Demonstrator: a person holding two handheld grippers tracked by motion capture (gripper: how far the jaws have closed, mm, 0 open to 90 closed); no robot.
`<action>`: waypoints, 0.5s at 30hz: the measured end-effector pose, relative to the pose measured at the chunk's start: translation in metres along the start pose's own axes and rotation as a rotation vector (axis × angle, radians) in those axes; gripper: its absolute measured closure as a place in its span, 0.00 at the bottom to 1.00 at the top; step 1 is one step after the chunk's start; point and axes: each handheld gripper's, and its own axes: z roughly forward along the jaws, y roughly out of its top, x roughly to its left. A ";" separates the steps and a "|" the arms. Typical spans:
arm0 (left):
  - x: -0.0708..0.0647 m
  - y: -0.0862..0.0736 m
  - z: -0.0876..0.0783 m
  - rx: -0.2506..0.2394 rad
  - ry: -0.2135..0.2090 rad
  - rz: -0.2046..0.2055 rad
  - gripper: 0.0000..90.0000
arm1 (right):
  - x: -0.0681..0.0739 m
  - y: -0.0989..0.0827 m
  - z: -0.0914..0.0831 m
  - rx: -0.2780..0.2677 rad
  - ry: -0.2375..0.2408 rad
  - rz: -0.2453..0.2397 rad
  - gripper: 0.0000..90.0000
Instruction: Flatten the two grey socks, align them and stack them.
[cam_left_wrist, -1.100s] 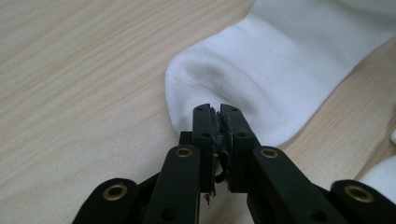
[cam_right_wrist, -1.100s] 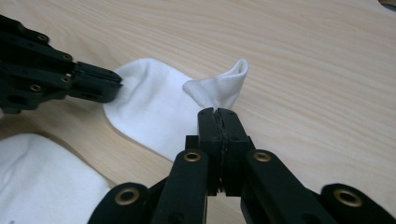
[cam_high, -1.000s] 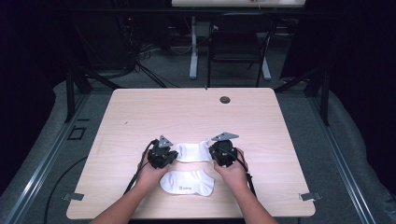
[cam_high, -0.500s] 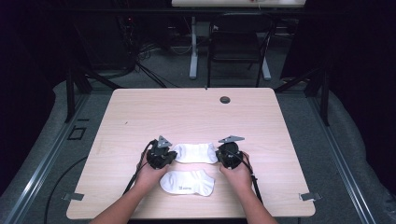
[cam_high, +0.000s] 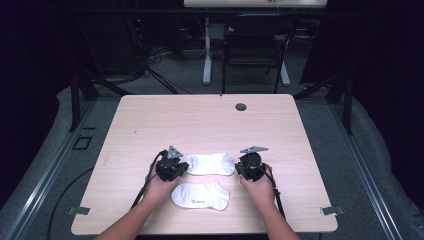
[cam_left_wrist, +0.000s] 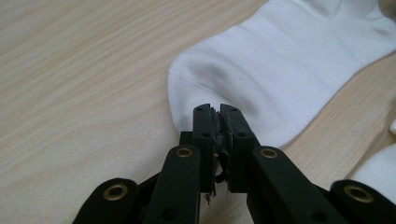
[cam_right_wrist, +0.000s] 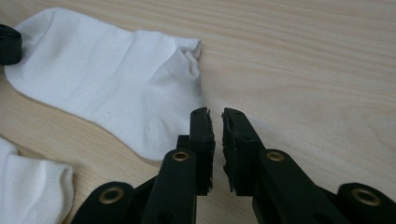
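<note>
Far sock lies flat at lower centre of high view btwn grippers: L gripper jaws clamped on its toe edge, R gripper jaws just opening, slightly apart, nothing btwn them, beside its heel end.

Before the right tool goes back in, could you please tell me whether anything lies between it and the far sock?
Nothing visible does. The right tool hovers just off the heel end of the far sock, jaws slightly apart after just opening, with nothing between them and bare table beneath. The left tool pinches the other end.
</note>
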 end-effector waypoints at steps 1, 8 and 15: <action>0.000 0.000 0.000 0.000 0.001 0.000 0.95 | -0.001 0.000 -0.002 -0.003 -0.003 0.002 0.91; 0.000 0.000 0.001 -0.002 -0.001 -0.002 0.95 | 0.011 0.011 -0.011 -0.093 0.045 -0.031 0.91; 0.001 0.000 0.001 -0.001 -0.008 -0.004 0.95 | 0.032 0.021 0.010 -0.062 0.054 -0.104 0.88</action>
